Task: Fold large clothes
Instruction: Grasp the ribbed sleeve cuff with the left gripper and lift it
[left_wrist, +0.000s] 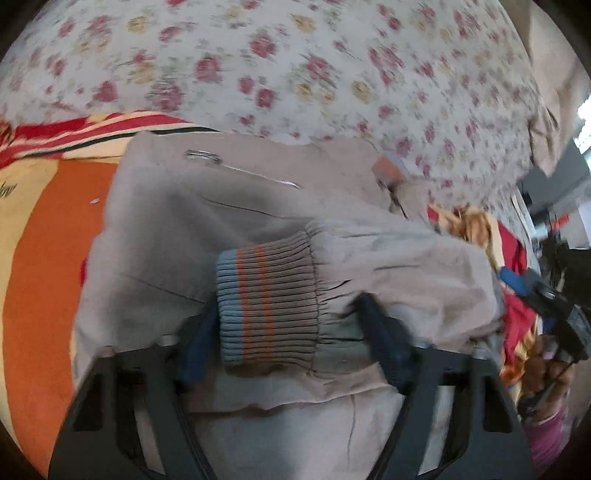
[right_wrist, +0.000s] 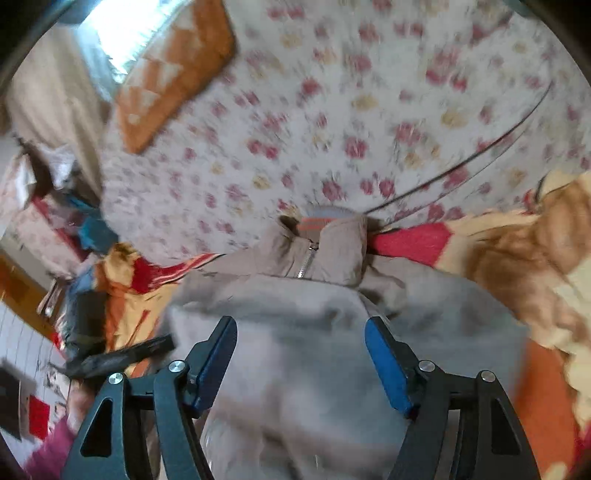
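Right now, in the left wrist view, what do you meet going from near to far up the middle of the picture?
Ribbed cuff of the jacket sleeve, between the left gripper jaws → grey-beige jacket body → pocket zipper → floral bedsheet.

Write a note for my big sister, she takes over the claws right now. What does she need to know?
Left claw: the jacket's ribbed cuff sits between its fingers; a firm grip cannot be told.
Right claw: open above the grey jacket, holding nothing.
The jacket lies on the striped blanket on the flowered bed sheet, collar zipped at the far end.
Done: one sleeve lies across the body.
Left: the remaining folds.
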